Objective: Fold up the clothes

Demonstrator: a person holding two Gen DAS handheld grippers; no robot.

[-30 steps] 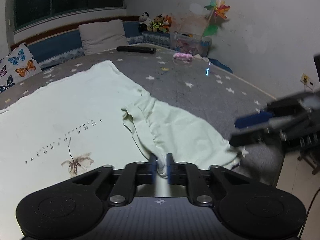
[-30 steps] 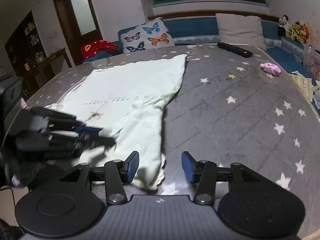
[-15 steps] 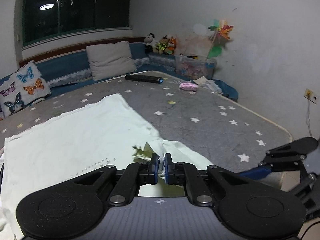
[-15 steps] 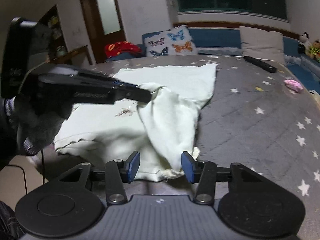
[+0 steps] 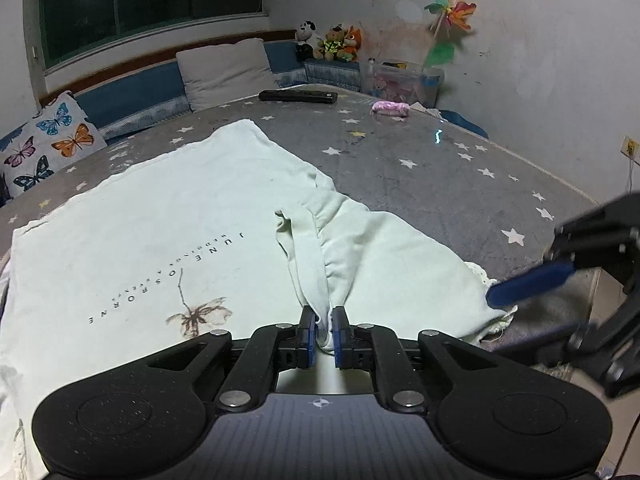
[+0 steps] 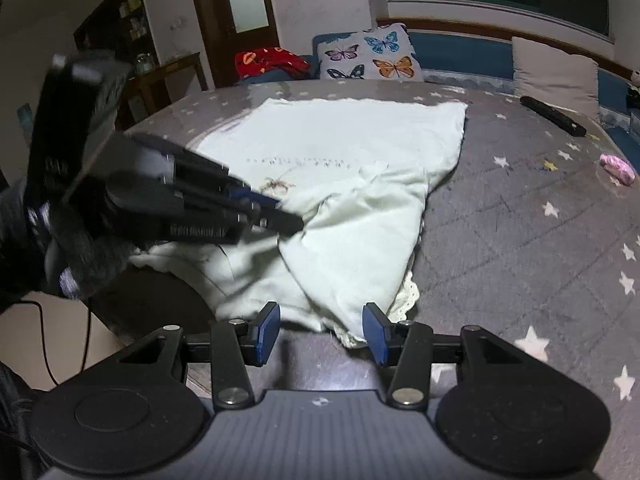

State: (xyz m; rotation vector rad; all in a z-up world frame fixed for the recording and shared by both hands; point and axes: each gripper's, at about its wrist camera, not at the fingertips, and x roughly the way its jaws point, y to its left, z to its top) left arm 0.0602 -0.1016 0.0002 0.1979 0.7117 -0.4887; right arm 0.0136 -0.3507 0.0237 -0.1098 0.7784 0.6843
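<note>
Fabric sits pinched between the pads of my left tool (image 5: 324,330), a bunched ridge of the pale green T-shirt (image 5: 168,232) caught right at the tips. Half a second ago that fold was lifted high off the bed; now I have it lowered again, and the shirt's printed front lies flat on the grey star-patterned bedspread (image 5: 420,160) with the sleeve trailing off to my right. My right tool (image 6: 322,334) is spread wide, holding nothing, poised just over the lacy edge of the sleeve at the near edge of the bed, much as it was before. Farther back lie a black remote (image 5: 298,96) and a small pink bundle (image 5: 390,109), then the butterfly pillow (image 5: 48,144) and grey cushion (image 5: 224,72) below the window.
</note>
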